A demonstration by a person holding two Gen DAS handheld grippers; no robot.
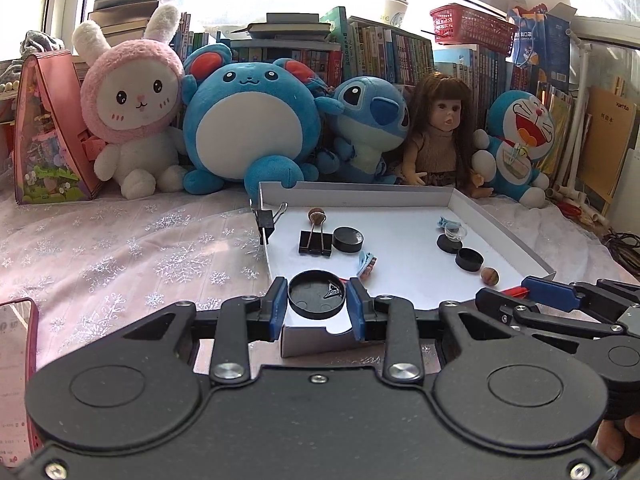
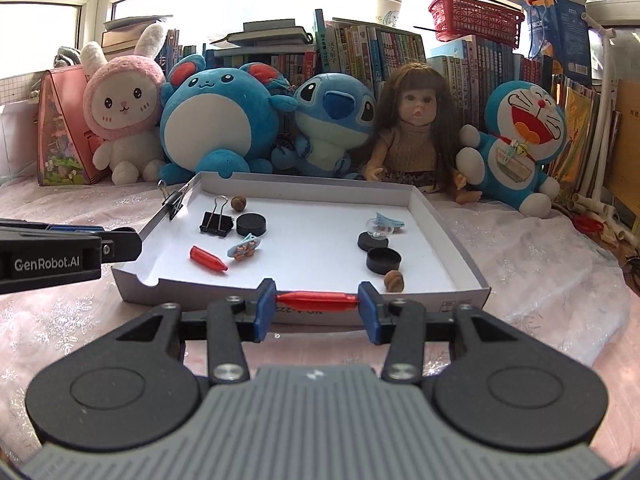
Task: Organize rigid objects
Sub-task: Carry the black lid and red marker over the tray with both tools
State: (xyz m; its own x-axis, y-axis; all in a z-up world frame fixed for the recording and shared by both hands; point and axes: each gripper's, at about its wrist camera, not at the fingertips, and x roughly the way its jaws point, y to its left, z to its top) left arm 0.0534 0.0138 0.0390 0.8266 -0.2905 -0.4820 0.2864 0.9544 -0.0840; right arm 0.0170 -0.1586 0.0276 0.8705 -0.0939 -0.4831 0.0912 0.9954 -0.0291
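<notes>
black lid (image 1: 317, 295) sits clamped in the left tool (image 1: 317, 300) over the white tray's (image 2: 452, 224) near left corner; the right tool (image 2: 317, 300) grips a red cone (image 2: 316, 299) end to end at the near edge. keep both level. the surface underneath is hidden.

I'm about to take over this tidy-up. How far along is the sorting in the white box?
Nothing looks clearly sorted yet. In hand: the left gripper holds a black round lid, and the right gripper holds a red pen-like piece end to end. Left in the white box, still mixed: another red piece, binder clips, black caps, nuts and hair clips.
</notes>
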